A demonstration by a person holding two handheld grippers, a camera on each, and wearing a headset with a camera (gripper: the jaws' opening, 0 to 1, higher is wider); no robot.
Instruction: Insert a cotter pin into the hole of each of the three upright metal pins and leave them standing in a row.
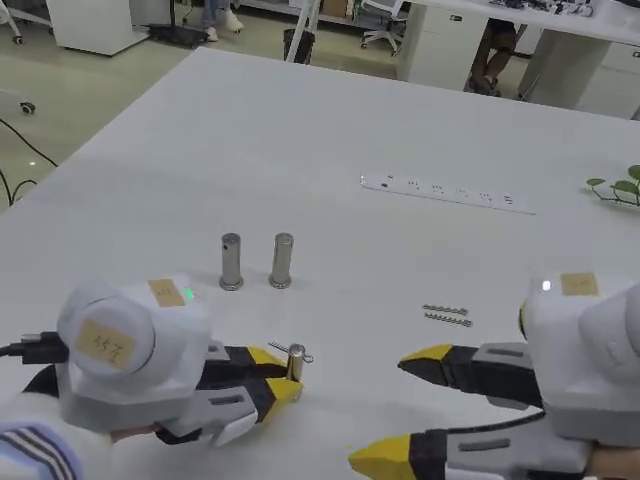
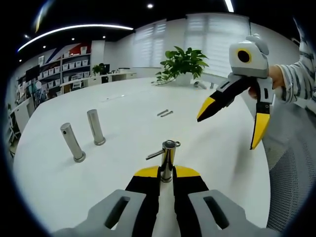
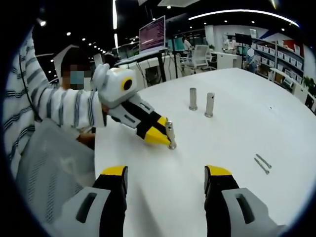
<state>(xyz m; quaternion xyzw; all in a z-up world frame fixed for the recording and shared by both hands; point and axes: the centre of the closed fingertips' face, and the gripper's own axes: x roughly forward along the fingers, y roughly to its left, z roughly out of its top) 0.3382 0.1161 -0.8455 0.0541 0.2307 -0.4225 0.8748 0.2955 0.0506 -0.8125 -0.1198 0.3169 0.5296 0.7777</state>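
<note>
— White workbench [image 1: 330, 140], open office behind. Which step?
— One metal pin [image 2: 168, 157] stands pinched in the left gripper [image 2: 167, 173], with a cotter pin [image 2: 155, 154] through its head. The two bare pins [image 1: 231, 262] stand beyond it.
— Next?
— I'd say the right gripper [image 1: 380, 411], spread and empty, fetches one of the spare cotter pins [image 1: 445, 315]. The left gripper view shows the inserted loop plainly; in the right gripper view it's too small to tell.

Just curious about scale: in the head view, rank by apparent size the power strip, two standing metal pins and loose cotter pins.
1. power strip, longest though farthest.
2. left standing pin and right standing pin look alike: tied.
3. loose cotter pins, smallest.
</note>
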